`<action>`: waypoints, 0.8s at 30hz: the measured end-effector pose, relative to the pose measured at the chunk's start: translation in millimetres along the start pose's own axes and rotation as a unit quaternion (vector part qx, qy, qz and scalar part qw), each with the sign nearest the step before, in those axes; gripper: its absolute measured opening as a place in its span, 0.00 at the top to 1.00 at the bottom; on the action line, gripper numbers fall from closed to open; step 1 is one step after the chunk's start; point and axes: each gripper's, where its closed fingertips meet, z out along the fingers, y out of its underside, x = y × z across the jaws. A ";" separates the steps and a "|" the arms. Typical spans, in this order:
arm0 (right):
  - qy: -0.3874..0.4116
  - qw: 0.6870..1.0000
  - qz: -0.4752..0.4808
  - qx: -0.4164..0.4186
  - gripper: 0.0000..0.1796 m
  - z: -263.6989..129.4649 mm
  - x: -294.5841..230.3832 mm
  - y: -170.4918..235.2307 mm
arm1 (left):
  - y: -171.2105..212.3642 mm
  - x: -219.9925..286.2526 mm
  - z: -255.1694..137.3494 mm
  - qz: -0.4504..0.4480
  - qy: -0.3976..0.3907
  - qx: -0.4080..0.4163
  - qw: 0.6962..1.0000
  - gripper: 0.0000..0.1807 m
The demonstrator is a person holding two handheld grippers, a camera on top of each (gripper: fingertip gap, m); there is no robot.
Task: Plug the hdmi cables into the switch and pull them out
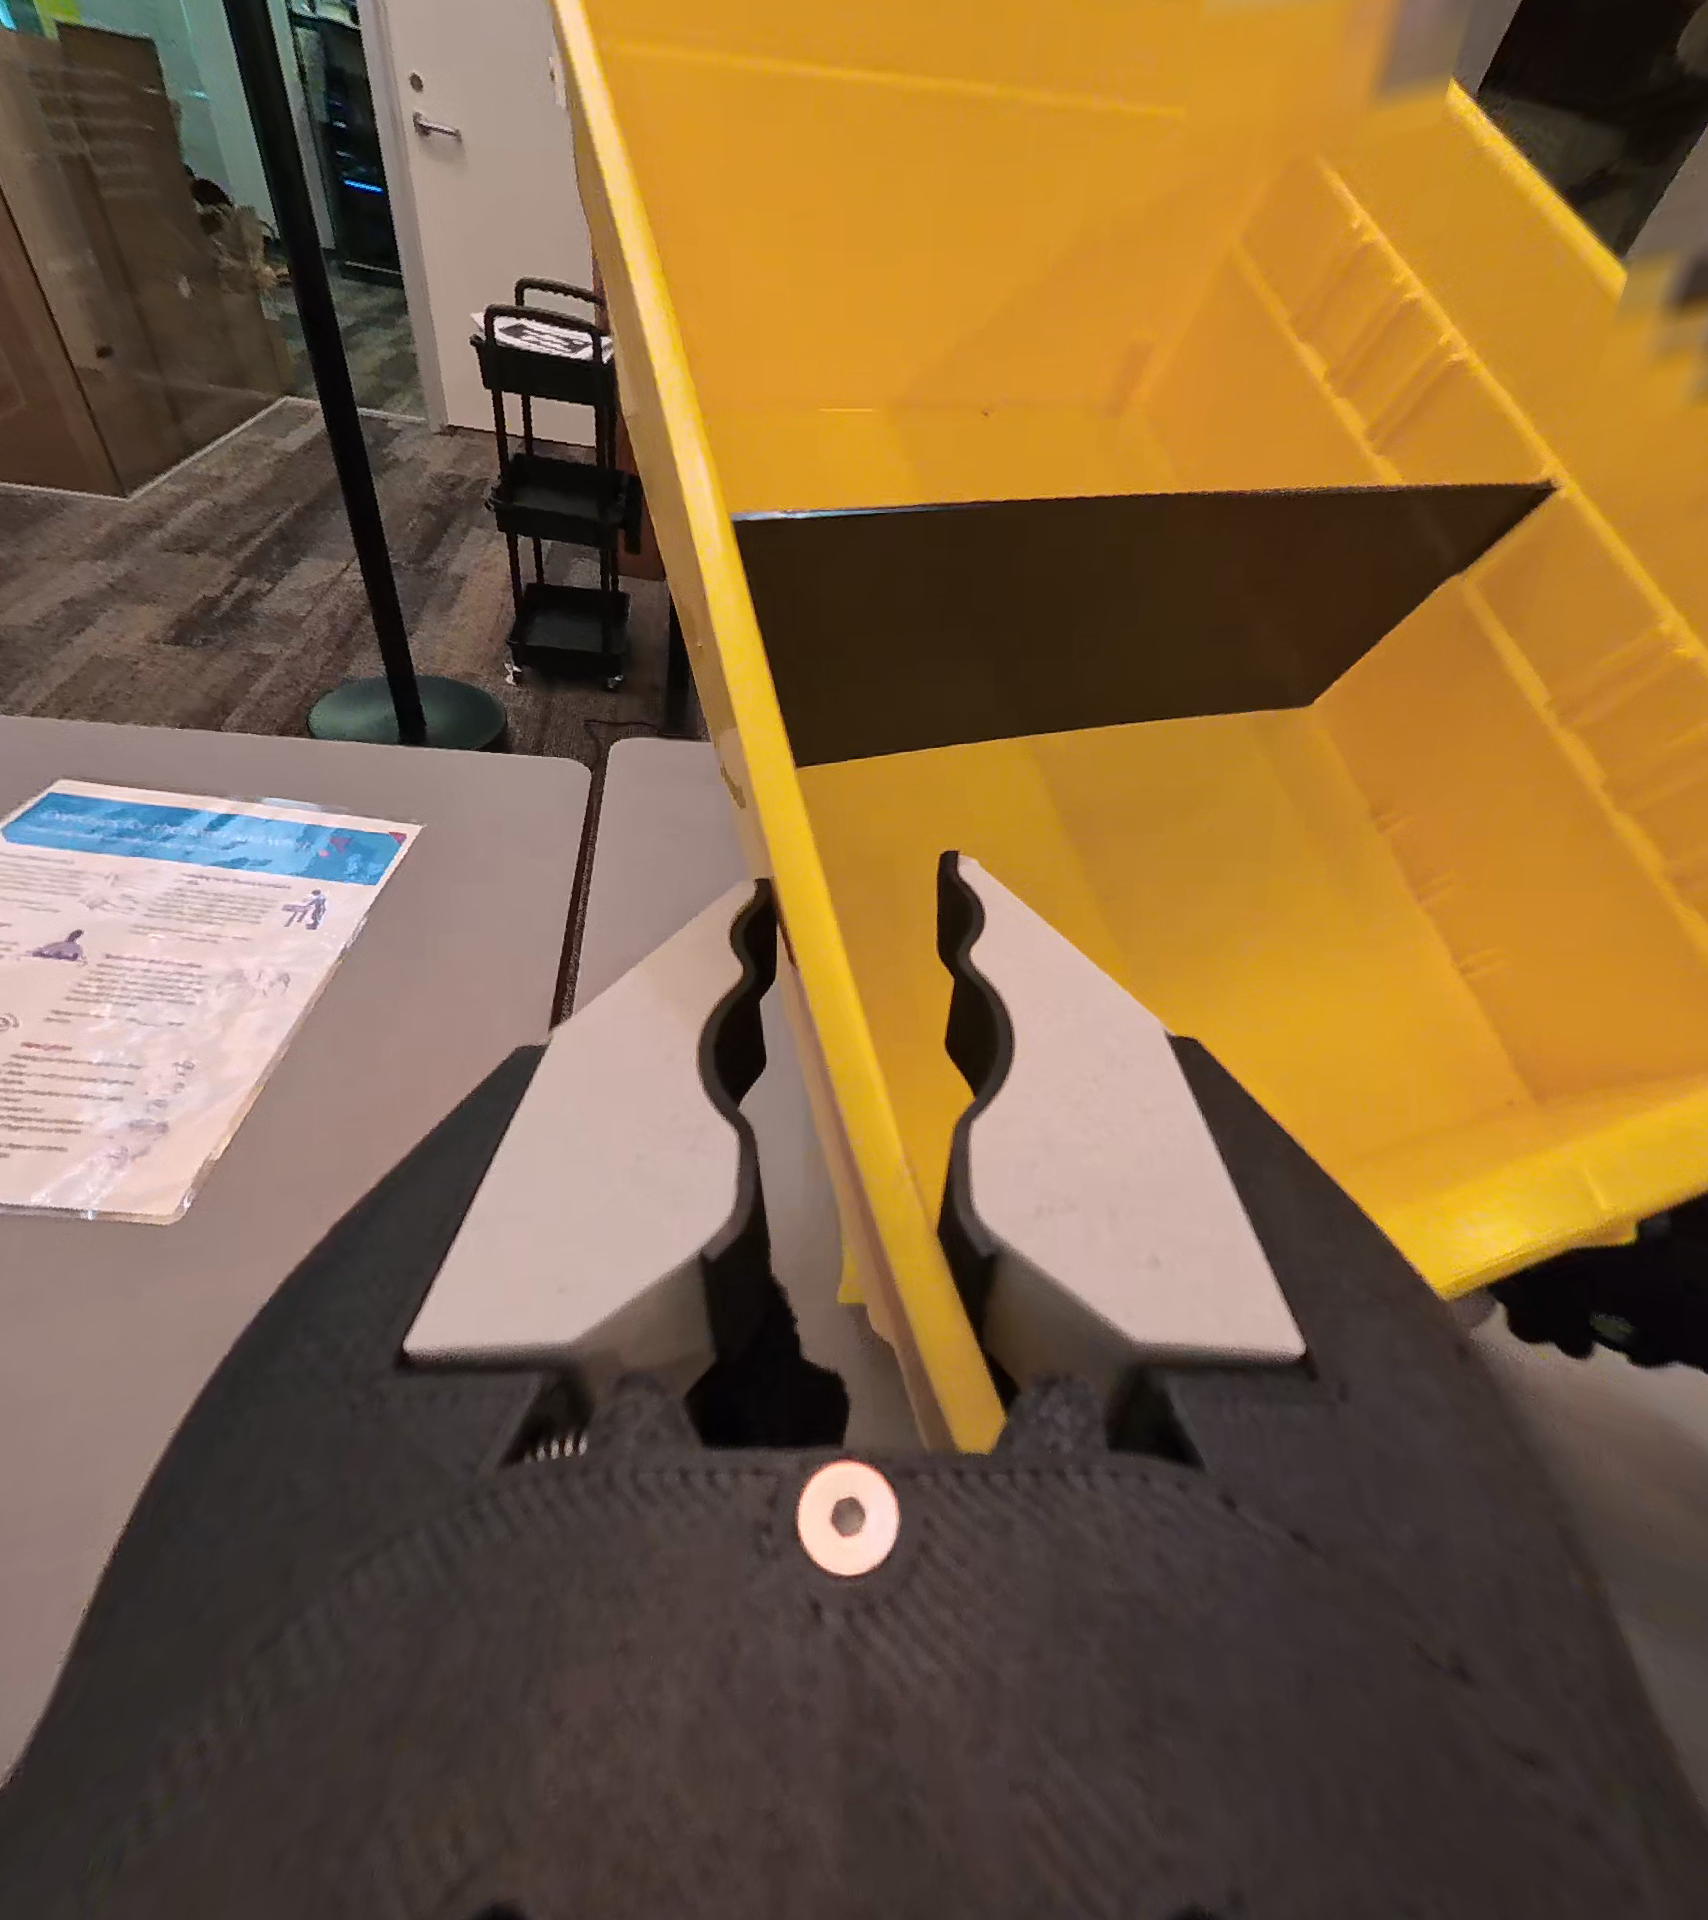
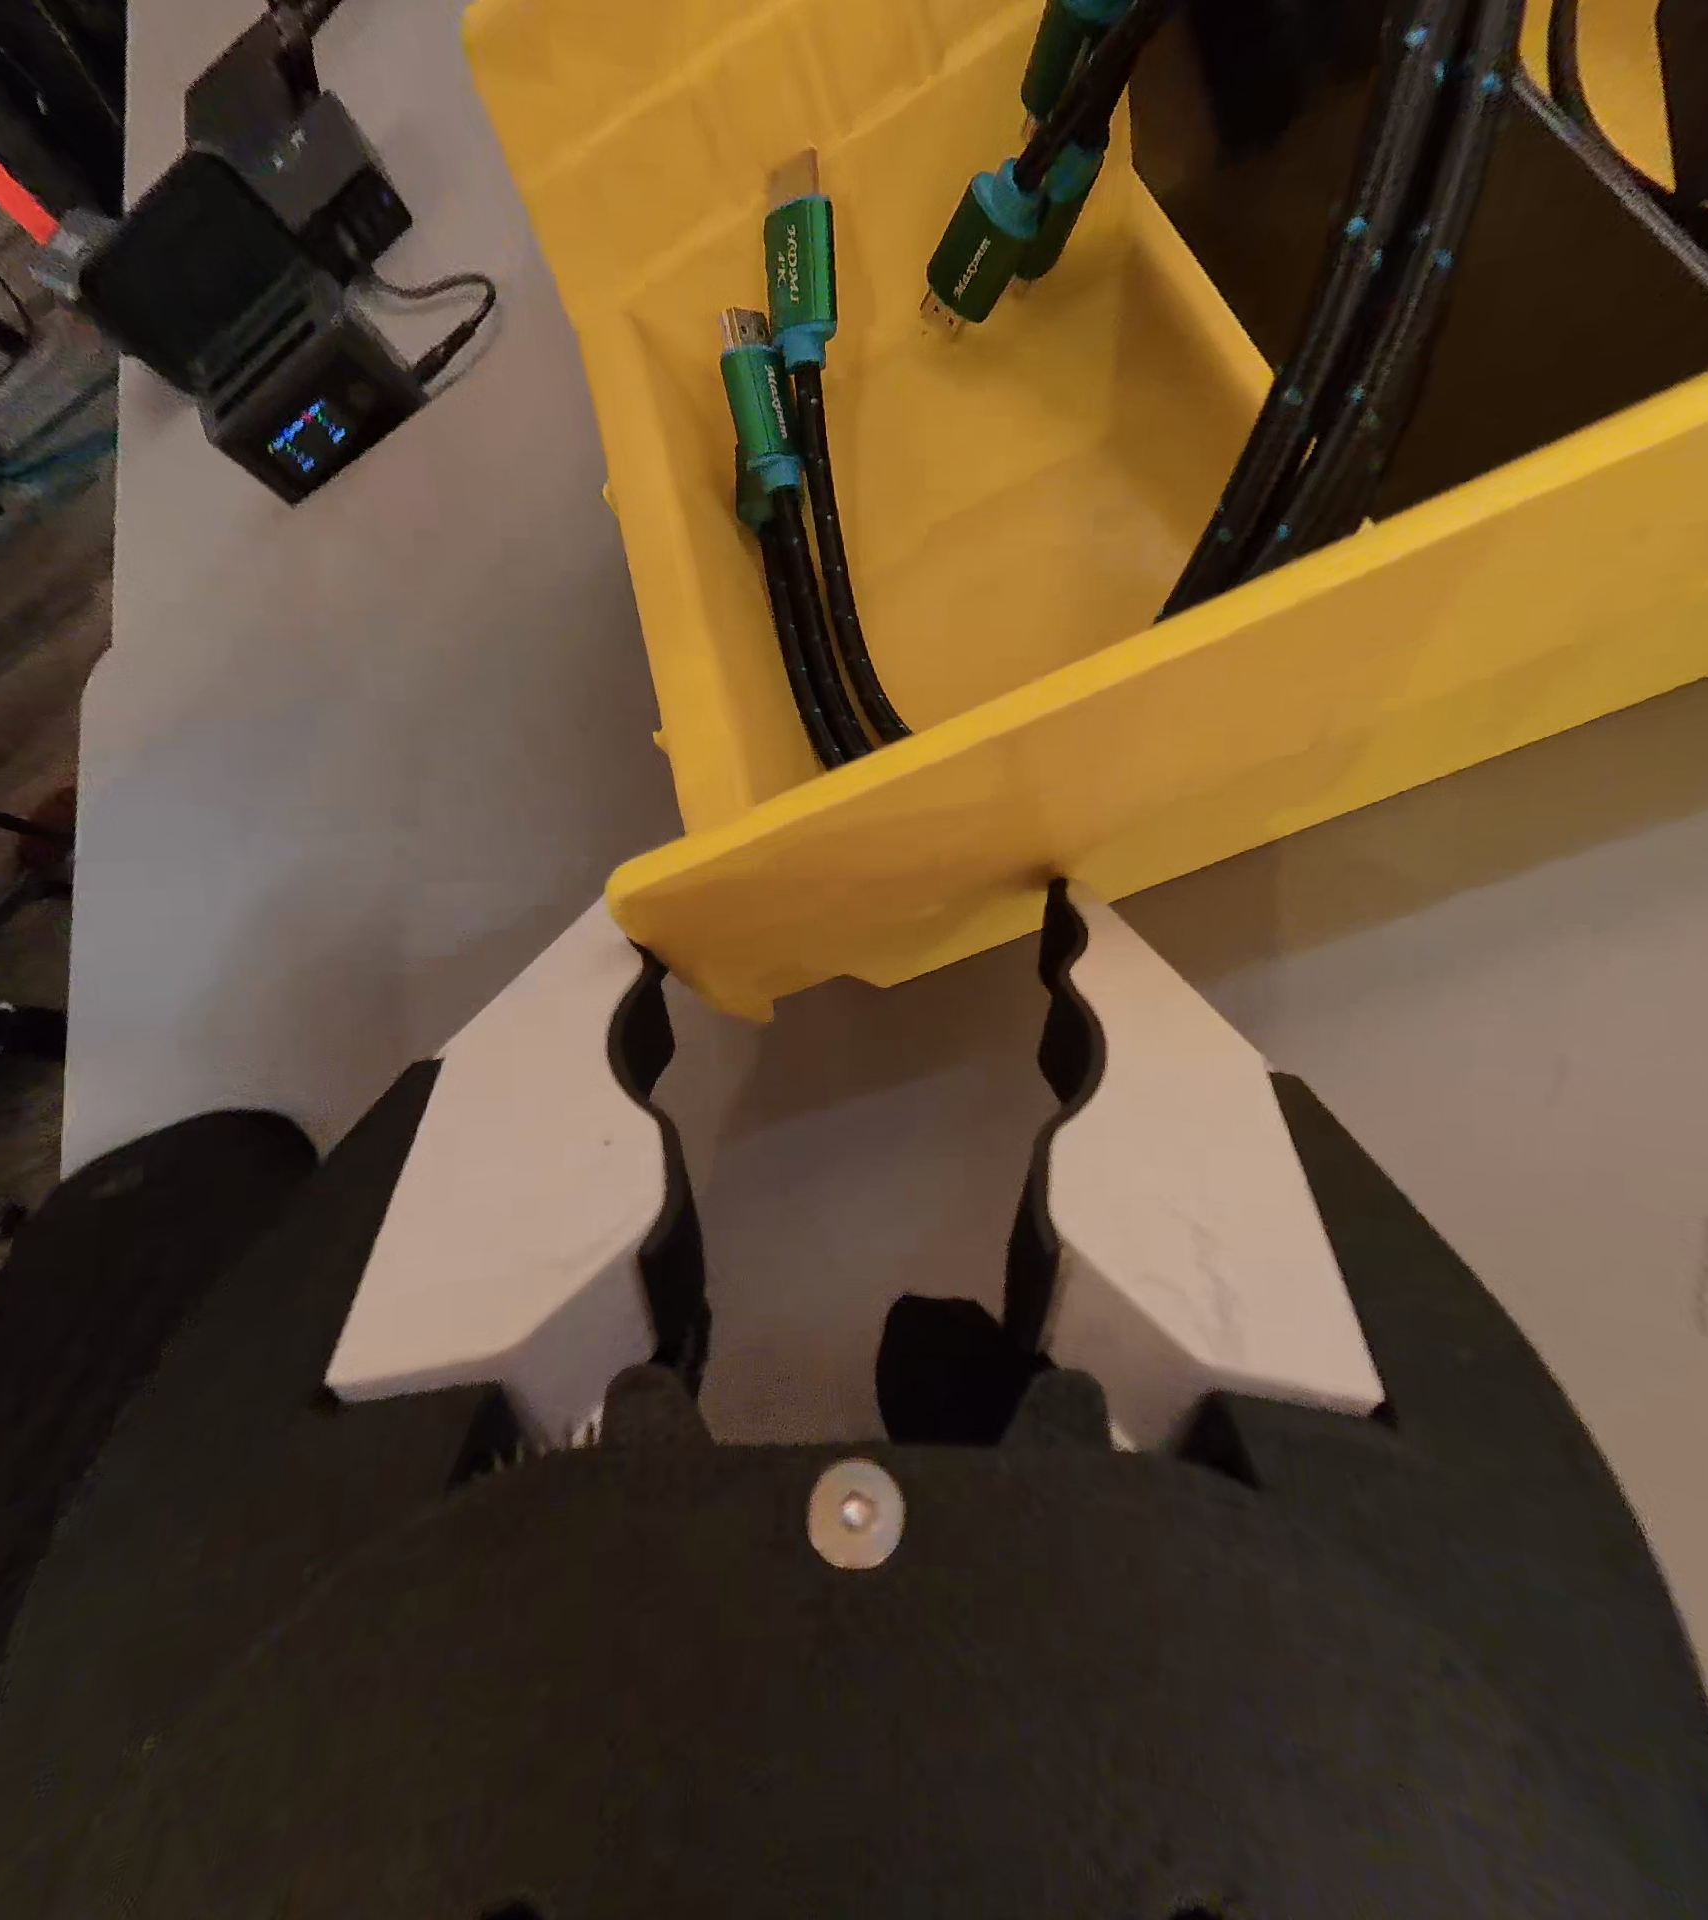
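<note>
Cables: the hdmi cables (image 2: 834,582) lie in the yellow bin (image 2: 1245,727), in its near compartment; two green plugs (image 2: 777,343) rest side by side against the bin's left wall, another pair of green plugs (image 2: 985,249) hangs further in, and a black braided bundle (image 2: 1349,364) runs over the black divider (image 2: 1556,312)
Long axis: the nearer pair runs away from the right hand-held gripper, metal tips pointing off and cords curving back toward the near rim
Direction from right hand-held gripper: straight ahead and slightly left, past the rim
Right hand-held gripper: right hand-held gripper (image 2: 850,935) spread wide, nothing between its fingers; both fingertips sit at the bin's near rim, seemingly touching or just under it
Left hand-held gripper: left hand-held gripper (image 1: 855,883) part spread and straddling a yellow wall of the bin; whether the pads actually press it I cannot tell; the bin looks tilted up in this view, and no cable shows in the compartments it sees
Nearer hand: by my judgement the right one, since the plugs lie just beyond its tips
Switch: possibly among the black boxes (image 2: 247,291) on the tabletop (image 2: 362,727) to the left of the bin, well apart from the cables; I cannot tell which
Coming move: likely a reach over the rim, closing across a plug's narrow width, not along it
</note>
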 end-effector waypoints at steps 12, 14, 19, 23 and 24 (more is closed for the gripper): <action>0.011 1.000 -0.017 -0.006 0.55 -15.0 25.9 -24.8 | -3.3 26.1 11.2 0.029 0.020 -0.012 0.999 0.84; 0.016 0.999 -0.029 0.001 0.56 -39.8 22.6 -21.8 | -3.8 38.9 15.3 0.041 0.033 -0.019 0.998 0.84; 0.000 0.999 -0.049 0.007 0.59 -116.4 8.9 4.6 | -2.2 92.9 25.6 0.081 0.105 -0.043 0.990 0.83; -0.014 0.998 -0.054 -0.016 0.61 -183.0 3.6 49.1 | 6.6 154.7 32.5 0.128 0.181 -0.073 0.972 0.84; -0.015 0.998 -0.051 -0.020 0.61 -199.7 4.7 62.1 | 10.1 171.7 35.0 0.136 0.198 -0.080 0.967 0.84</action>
